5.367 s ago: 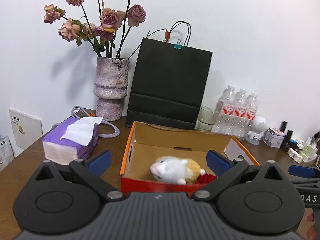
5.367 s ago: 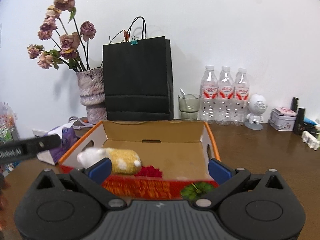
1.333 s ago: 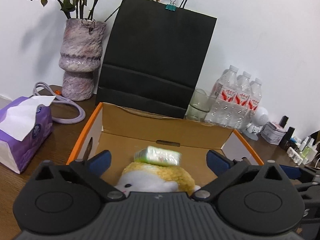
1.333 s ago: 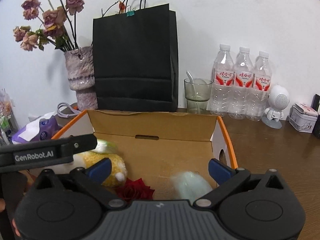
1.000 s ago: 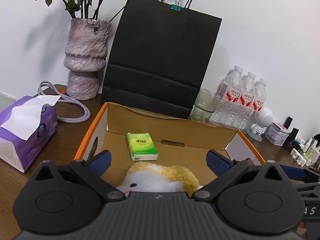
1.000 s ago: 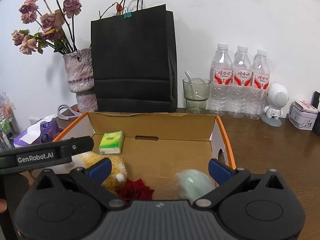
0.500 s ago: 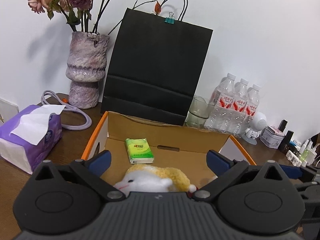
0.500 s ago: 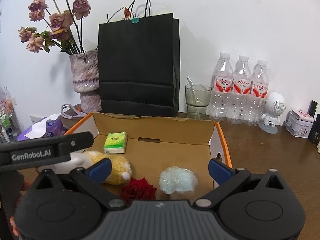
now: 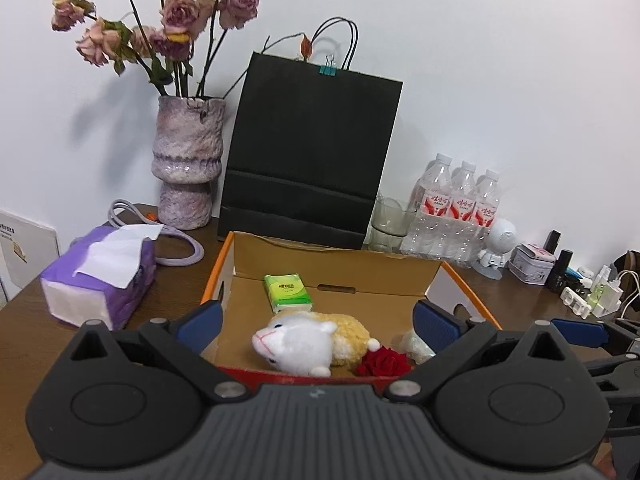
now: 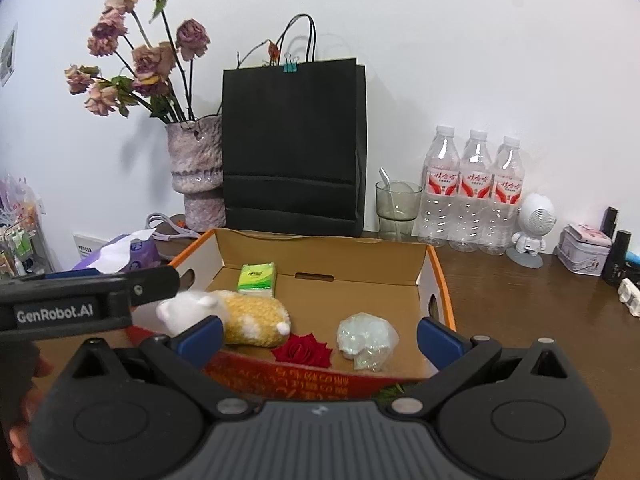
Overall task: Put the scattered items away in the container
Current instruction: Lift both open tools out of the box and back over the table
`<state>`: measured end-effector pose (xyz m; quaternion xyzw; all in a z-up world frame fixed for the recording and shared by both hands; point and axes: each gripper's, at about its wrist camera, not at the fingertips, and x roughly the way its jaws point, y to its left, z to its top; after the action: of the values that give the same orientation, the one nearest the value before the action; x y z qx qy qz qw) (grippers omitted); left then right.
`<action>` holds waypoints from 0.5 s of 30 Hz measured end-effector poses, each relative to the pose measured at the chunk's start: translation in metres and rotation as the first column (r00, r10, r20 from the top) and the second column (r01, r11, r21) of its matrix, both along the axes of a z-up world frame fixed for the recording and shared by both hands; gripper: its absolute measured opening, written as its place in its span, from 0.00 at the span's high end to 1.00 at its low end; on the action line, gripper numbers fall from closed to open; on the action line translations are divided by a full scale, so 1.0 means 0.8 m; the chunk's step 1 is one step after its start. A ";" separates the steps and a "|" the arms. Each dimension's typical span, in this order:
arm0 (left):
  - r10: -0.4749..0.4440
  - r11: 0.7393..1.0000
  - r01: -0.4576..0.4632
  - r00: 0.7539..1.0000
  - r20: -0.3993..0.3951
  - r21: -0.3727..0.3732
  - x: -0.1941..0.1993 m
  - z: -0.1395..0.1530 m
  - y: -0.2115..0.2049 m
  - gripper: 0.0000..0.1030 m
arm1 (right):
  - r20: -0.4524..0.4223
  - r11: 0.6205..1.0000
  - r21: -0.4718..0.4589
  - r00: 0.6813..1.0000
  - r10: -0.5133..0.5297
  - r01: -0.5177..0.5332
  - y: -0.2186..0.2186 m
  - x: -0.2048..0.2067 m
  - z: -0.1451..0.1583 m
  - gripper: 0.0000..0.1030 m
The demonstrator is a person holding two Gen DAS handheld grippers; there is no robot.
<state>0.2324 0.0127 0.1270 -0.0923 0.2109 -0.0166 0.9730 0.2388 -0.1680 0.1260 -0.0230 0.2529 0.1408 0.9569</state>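
Note:
An open cardboard box point(image 9: 336, 264) point(image 10: 320, 252) with orange edges stands on the brown table. In it lie a white and yellow plush toy point(image 9: 308, 336) point(image 10: 240, 316), a green tissue pack point(image 9: 287, 292) point(image 10: 257, 278), a red rose point(image 9: 384, 362) point(image 10: 302, 350) and a clear crumpled bag point(image 10: 366, 340) point(image 9: 414, 346). My left gripper point(image 9: 318, 322) is open and empty in front of the box. My right gripper point(image 10: 320, 334) is open and empty, also at the box's near wall.
A purple tissue box point(image 9: 100, 276) and a cable point(image 9: 176, 240) lie left. A vase of dried roses point(image 9: 186, 168), a black paper bag point(image 9: 308, 160), a glass point(image 9: 390, 224), water bottles point(image 9: 456, 216), a robot figure point(image 10: 530, 224) and small tins point(image 10: 584, 250) line the back and right.
The green tissue pack and the clear bag dropped into the box and now lie still. Both grippers have drawn back and up from the box.

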 end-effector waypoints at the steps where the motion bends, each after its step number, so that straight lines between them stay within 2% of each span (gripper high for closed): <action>1: -0.001 1.000 0.001 1.000 0.002 0.002 -0.007 0.002 0.000 0.00 | 0.004 1.000 -0.002 1.000 -0.001 0.001 -0.001 -0.007 0.002 0.00; 15: -0.022 0.999 0.022 1.000 0.015 0.034 -0.094 0.017 0.005 0.00 | 0.038 1.000 -0.003 0.999 -0.005 0.005 -0.024 -0.100 0.013 0.00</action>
<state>0.1570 0.0169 0.1407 -0.0734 0.2049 -0.0245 0.9757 0.1589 -0.1870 0.1367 -0.0265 0.2351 0.1374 0.9619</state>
